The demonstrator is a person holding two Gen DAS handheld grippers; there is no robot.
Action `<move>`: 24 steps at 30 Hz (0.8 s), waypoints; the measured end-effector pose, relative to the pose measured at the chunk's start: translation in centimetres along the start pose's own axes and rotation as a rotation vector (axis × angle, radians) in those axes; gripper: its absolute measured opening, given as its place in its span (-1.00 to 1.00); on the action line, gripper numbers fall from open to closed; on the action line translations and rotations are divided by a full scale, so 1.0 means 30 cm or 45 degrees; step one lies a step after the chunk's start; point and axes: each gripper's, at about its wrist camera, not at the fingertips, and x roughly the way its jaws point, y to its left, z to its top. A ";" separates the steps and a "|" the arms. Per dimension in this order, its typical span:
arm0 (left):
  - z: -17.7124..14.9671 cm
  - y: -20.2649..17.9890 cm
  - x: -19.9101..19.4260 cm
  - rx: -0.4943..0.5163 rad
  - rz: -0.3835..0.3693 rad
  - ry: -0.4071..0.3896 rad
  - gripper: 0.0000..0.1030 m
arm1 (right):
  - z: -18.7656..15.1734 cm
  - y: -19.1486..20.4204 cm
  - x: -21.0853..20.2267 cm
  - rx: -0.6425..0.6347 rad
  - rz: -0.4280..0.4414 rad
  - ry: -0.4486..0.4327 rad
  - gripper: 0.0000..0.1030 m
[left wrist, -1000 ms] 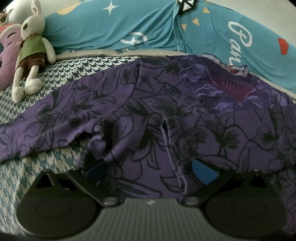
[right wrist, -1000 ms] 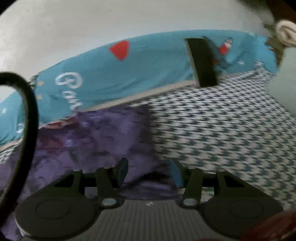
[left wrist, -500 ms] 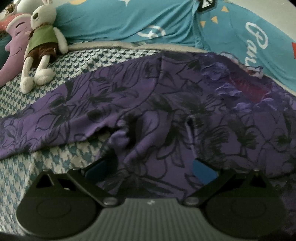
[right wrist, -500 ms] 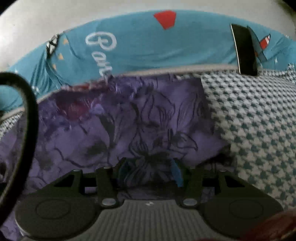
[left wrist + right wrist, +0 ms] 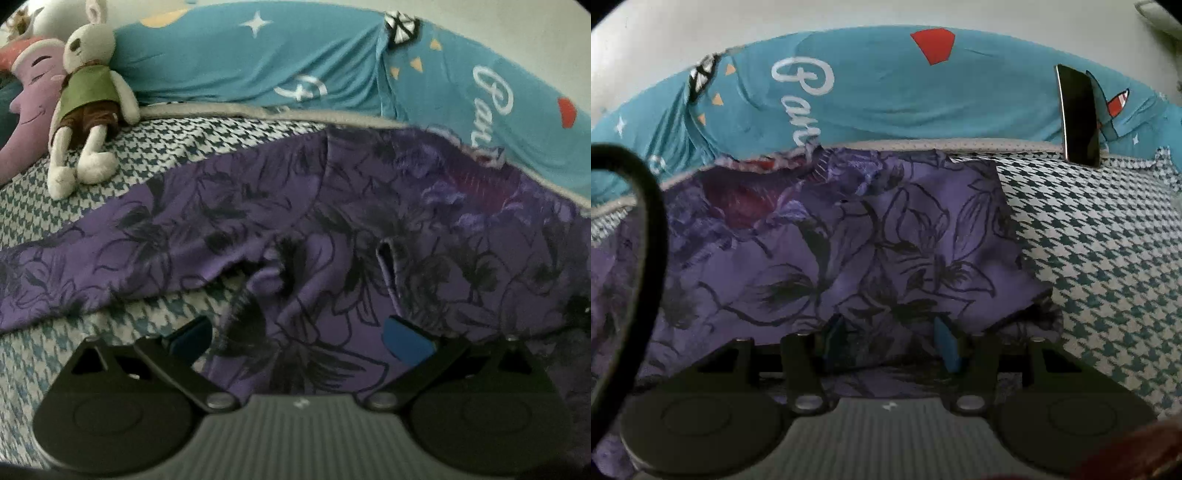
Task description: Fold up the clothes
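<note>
A purple garment with black flower outlines (image 5: 332, 229) lies spread on the houndstooth bed sheet (image 5: 184, 147). Its neck opening with a red lining (image 5: 480, 184) points toward the teal bedding. My left gripper (image 5: 299, 336) is open wide over a bunched fold at the garment's near edge, with a sleeve trailing off to the left. In the right wrist view the same garment (image 5: 886, 251) fills the middle. My right gripper (image 5: 889, 339) is open, its blue pads (image 5: 945, 343) low over the cloth near the garment's right edge.
Teal printed bedding (image 5: 258, 74) runs along the far side against the wall. A stuffed rabbit (image 5: 88, 96) and a purple moon cushion (image 5: 29, 110) lie at the far left. A black phone (image 5: 1078, 114) leans upright at the far right. A black cable (image 5: 653, 229) loops at the left.
The right gripper has swung left from the bare sheet onto the garment's right part. The left gripper has shifted, so the rabbit and garment sit further right in its view. Both stay open.
</note>
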 end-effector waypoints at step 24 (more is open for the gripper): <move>-0.021 0.469 -0.010 -0.470 0.350 0.052 1.00 | -0.145 0.203 -0.116 0.063 0.365 0.123 0.03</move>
